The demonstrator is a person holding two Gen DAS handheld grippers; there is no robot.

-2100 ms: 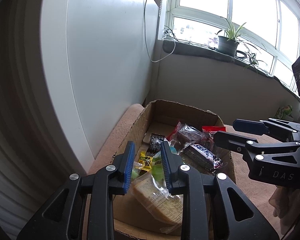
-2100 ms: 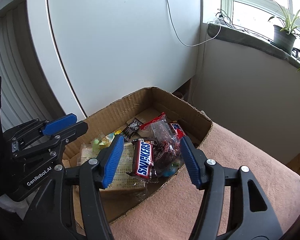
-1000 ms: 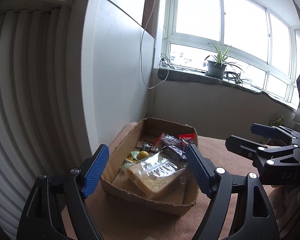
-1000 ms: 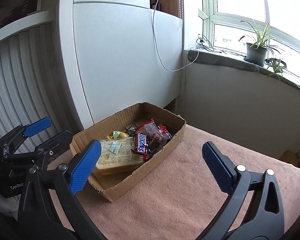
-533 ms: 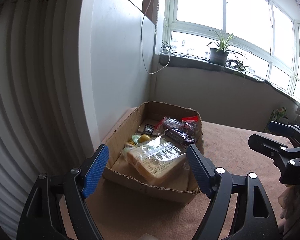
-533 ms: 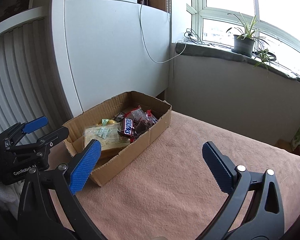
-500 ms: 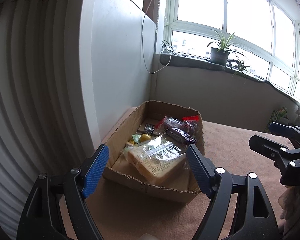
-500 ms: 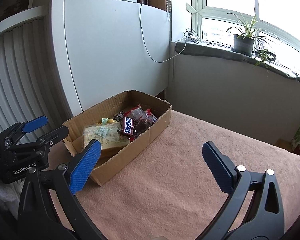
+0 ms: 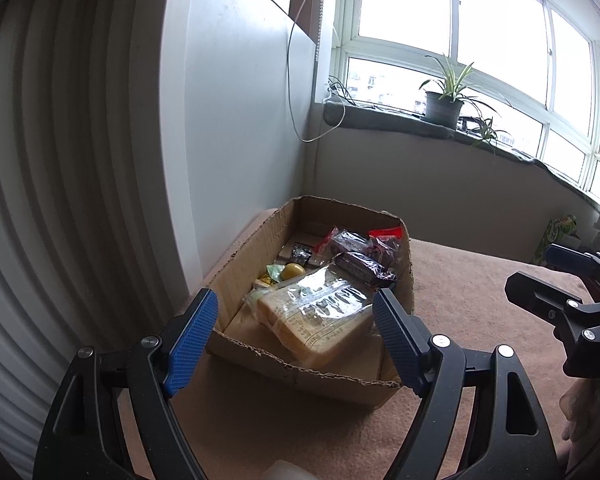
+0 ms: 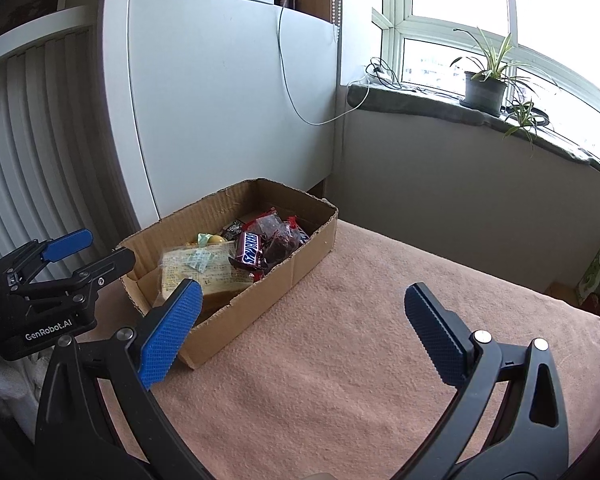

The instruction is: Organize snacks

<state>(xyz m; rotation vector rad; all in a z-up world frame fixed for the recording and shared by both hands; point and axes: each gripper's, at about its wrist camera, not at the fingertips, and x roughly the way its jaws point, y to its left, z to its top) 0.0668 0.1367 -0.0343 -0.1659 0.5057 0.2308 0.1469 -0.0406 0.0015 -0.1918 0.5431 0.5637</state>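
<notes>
**Both tongs empty, snacks all in the box**

Peach-coloured cloth (image 10: 360,340) covers the work surface; white cabinet panel and ribbed wall behind, window sill with a potted plant (image 10: 484,88) at 1 o'clock in the right wrist view.

Cardboard box (image 9: 256,248) sits against the panel, at 12 o'clock in the left wrist view and 10 o'clock in the right. Every snack I can see is inside it:
- wrapped bread slab (image 9: 316,320) at the near end, tilted up on the pile
- Snickers bar (image 10: 249,249) beside it toward the middle
- clear bags of dark red snacks (image 10: 276,236) at the far end, mounded near rim height
- small yellow round item (image 9: 293,271) and small dark packet (image 9: 300,254) along the cabinet-side wall

I see nothing loose on the cloth.

Left gripper (image 9: 296,340): jaws spread wide, holding nothing, off the near end of the box. Right gripper (image 10: 312,336): jaws spread wide, holding nothing, over bare cloth at the box's open-side corner.

I read this as done or close to it.

Risks from here:
- Box is light with torn, soft walls. A finger catching the near rim would drag or tip it.
- Bread wrapper is slick film; a shallow pinch would slip off it.
- Mounded bags could spill over the rim if I shove anything else into the pile.
- Both grippers flank the same end; reaching in together risks a clash.
</notes>
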